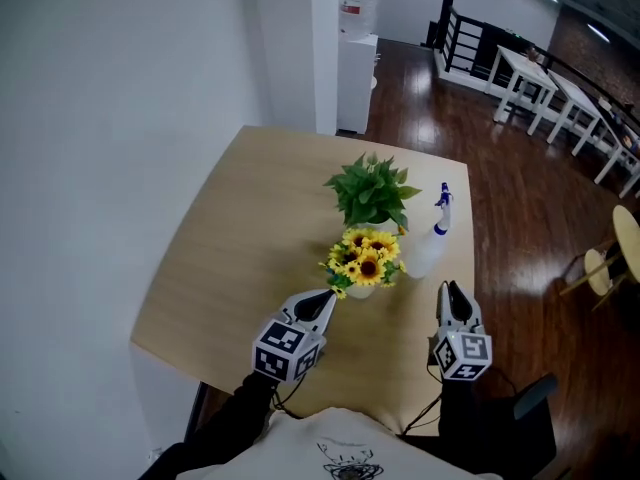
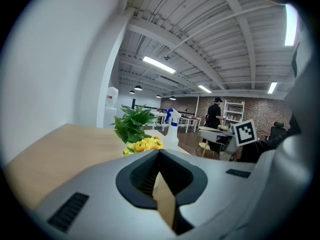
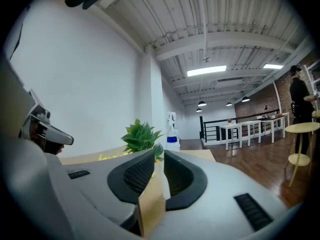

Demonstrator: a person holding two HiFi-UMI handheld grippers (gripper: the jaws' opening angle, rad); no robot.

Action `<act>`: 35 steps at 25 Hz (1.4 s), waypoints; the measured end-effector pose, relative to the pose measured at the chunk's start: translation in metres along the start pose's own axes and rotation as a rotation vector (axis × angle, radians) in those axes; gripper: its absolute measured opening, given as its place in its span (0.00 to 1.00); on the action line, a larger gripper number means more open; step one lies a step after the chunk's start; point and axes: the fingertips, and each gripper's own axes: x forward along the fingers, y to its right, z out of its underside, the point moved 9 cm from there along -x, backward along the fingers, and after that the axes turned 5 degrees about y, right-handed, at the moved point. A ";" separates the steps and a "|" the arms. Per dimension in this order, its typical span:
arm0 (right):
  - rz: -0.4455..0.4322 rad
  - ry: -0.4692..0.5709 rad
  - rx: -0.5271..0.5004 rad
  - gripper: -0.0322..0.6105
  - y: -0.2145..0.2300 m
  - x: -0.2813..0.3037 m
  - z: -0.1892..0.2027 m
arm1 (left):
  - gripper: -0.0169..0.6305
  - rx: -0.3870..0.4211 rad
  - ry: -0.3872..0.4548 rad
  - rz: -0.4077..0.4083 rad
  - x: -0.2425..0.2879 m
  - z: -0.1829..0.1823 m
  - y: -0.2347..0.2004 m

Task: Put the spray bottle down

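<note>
The clear spray bottle (image 1: 430,246) with a blue and white head stands upright on the wooden table (image 1: 240,238), right of the sunflower pot (image 1: 364,260). My right gripper (image 1: 452,288) hovers just behind the bottle, apart from it, jaws a narrow slit open with nothing between them. In the right gripper view the bottle (image 3: 172,137) shows beyond the right gripper (image 3: 159,156). My left gripper (image 1: 328,296) is shut and empty, its tips close to the sunflowers. The left gripper view shows the bottle (image 2: 171,130) behind the flowers, past the left gripper (image 2: 159,153).
A green potted plant (image 1: 373,194) stands behind the sunflowers. The table's right edge runs close to the bottle. A water dispenser (image 1: 357,68) is against the wall, with white tables (image 1: 530,78) and a round stool (image 1: 600,268) on the wood floor. A person (image 2: 216,115) stands far off.
</note>
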 end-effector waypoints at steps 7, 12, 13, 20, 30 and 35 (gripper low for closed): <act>-0.022 -0.013 0.103 0.00 -0.040 -0.054 -0.002 | 0.01 -0.005 0.008 0.011 -0.007 0.001 0.005; -0.092 -0.014 0.071 0.00 -0.065 -0.052 -0.021 | 0.01 -0.001 0.024 0.017 -0.012 0.000 0.008; -0.101 -0.011 0.068 0.00 -0.066 -0.051 -0.026 | 0.01 0.000 0.026 0.018 -0.013 0.000 0.008; -0.140 -0.019 0.088 0.00 -0.071 -0.047 -0.040 | 0.01 -0.003 0.029 0.006 -0.024 -0.003 0.009; -0.181 -0.059 0.115 0.00 -0.076 -0.047 -0.034 | 0.01 0.015 0.022 -0.023 -0.036 -0.003 0.015; -0.183 -0.066 0.123 0.00 -0.078 -0.050 -0.033 | 0.01 0.021 0.011 -0.033 -0.040 -0.004 0.017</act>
